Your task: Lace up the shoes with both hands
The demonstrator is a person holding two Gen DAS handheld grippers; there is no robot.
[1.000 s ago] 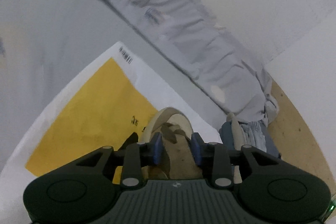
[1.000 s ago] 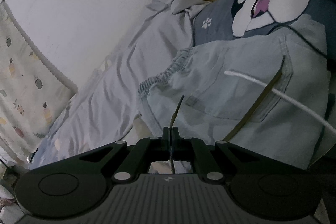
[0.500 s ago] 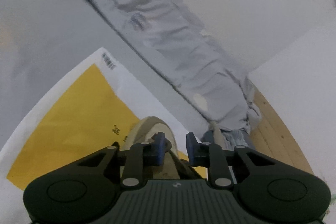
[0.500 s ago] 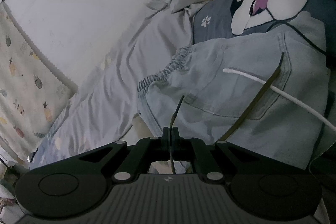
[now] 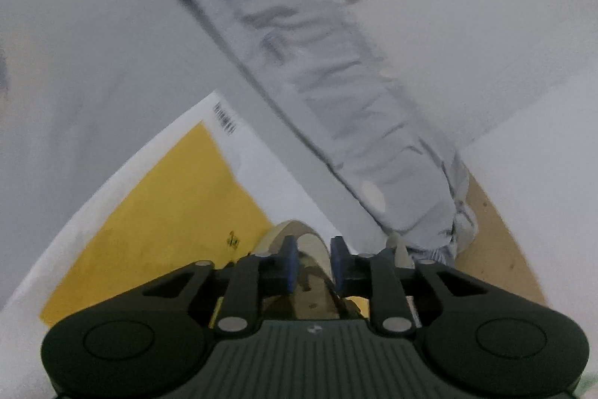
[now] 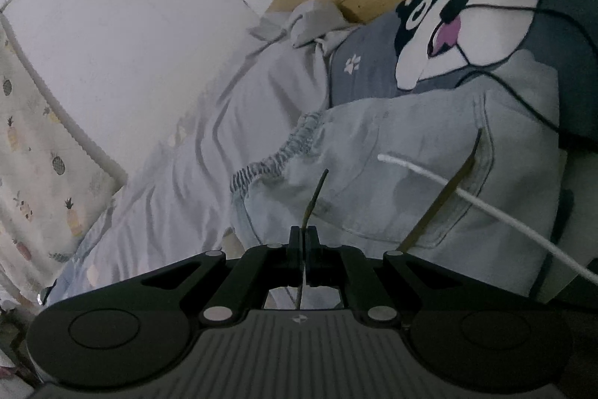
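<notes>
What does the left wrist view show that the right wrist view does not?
Only the left wrist view shows the beige shoe lying on a yellow and white sheet, with the left tongs opening, their blue pads either side of the shoe. Only the right wrist view shows the right tongs shut on a thin olive shoelace, a white cord, pale denim trousers and a dog-face cushion. Both show grey rumpled bedding, a white wall and pale wood.
</notes>
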